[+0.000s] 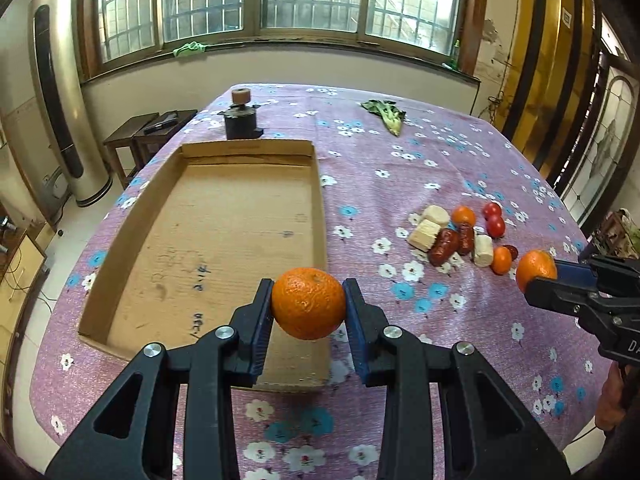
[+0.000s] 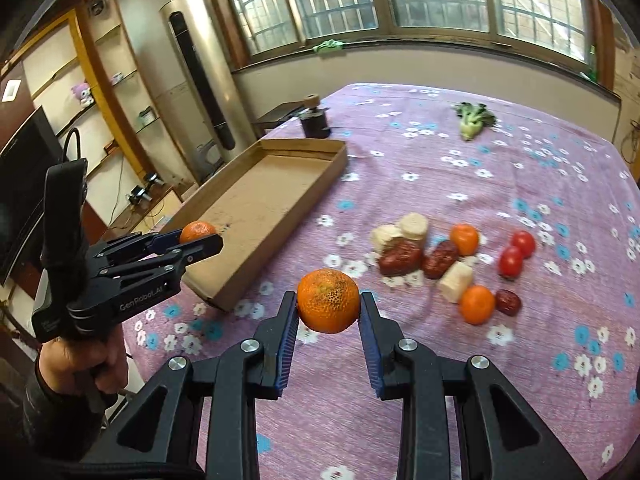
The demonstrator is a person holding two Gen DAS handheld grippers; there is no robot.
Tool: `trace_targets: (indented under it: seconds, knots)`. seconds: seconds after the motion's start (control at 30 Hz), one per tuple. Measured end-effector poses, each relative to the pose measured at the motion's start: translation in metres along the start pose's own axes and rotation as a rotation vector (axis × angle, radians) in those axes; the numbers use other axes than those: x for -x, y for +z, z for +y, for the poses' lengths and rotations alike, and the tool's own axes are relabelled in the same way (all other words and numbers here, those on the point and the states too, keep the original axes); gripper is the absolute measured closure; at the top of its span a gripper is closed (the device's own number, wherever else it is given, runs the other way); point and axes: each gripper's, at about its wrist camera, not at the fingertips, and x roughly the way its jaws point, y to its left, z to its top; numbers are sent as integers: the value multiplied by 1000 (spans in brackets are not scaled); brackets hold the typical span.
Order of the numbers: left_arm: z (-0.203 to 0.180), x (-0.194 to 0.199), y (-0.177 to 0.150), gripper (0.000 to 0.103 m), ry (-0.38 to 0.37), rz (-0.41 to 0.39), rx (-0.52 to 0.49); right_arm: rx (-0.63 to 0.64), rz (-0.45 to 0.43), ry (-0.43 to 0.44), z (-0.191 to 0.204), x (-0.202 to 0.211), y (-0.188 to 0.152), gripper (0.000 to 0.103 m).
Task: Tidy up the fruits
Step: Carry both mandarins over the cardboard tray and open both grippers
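Purple flowered cloth covers the table [image 1: 440,152], where a shallow cardboard tray [image 1: 224,216] lies toward the left edge and a greens stalk [image 1: 386,114] lies near the far edge. Left gripper [image 1: 308,304], jaws closed on an orange [image 1: 308,303], hangs over the tray's near right corner. Right gripper [image 2: 328,304], jaws pinching a second orange [image 2: 328,300], hangs above the cloth between the tray and a fruit cluster [image 2: 452,260] near the right edge.
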Motion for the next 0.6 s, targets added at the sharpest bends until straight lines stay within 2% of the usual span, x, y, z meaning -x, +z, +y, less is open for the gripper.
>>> trace_targets:
  seconds: [0.33,0.6]
  knots:
    - [45,-1,2,72,39,-2,65,61,28,74,39,-27,18,73]
    - [80,-13,4,72,55,20,113,129,82,158,82,-72,32,73]
